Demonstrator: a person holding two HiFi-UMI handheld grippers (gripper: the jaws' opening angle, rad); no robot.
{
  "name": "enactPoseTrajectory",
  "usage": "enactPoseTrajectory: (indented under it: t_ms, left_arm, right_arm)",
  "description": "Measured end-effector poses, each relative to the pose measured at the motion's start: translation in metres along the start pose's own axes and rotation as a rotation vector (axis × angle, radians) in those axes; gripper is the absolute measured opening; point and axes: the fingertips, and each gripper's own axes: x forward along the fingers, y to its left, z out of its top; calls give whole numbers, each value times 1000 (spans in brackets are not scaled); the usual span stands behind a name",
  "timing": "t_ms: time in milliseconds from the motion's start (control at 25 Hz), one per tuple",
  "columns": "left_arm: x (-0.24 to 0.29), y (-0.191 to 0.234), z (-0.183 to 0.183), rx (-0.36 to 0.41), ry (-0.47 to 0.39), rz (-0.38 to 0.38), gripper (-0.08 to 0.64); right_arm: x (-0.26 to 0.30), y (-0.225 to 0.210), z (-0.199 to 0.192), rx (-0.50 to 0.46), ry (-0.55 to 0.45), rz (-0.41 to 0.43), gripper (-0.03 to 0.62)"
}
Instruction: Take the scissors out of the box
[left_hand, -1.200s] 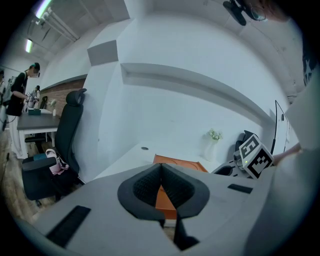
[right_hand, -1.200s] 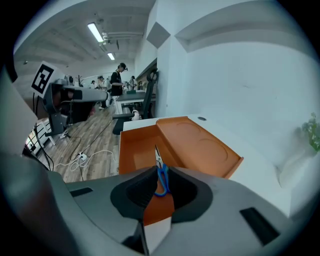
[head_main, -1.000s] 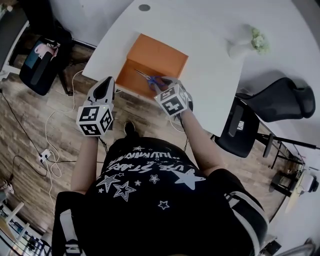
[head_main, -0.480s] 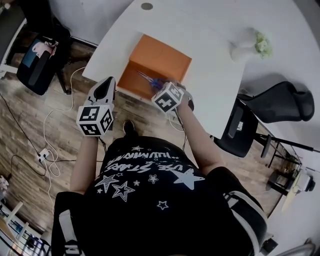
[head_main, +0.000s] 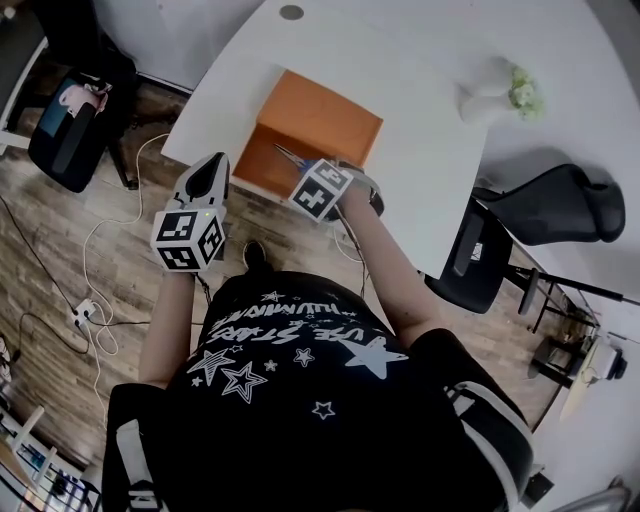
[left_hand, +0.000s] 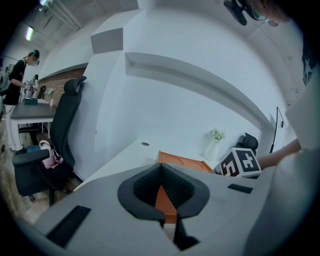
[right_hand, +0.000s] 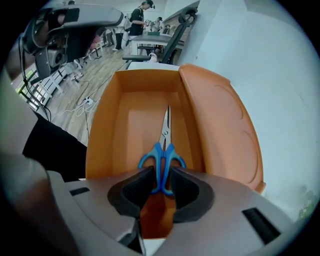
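The open orange box sits near the front edge of the white table; its lid lies flat to the right. My right gripper is shut on the blue handles of the scissors, and the steel blades point away over the box's inside. Seen from the head view, the right gripper's marker cube hangs over the box's near edge, and the scissors stick out beyond it. My left gripper hovers off the table's front left edge, shut and holding nothing.
A white vase with green flowers stands at the back right of the table. Black office chairs flank the table. Cables lie on the wood floor. People work at a far desk.
The right gripper has moved left and slightly toward the box's near edge with the scissors in its jaws. The left gripper has hardly moved.
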Motion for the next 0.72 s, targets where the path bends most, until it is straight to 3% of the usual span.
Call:
enactPoseTrajectory:
  t_ms: [440, 720]
  left_arm:
    - [-2, 7, -5, -24, 4, 7, 18]
    - [-6, 11, -4, -29, 0, 0, 18]
  right_arm:
    - [3, 3, -1, 37, 40, 68, 104]
    - [1, 5, 2, -12, 17, 58, 100]
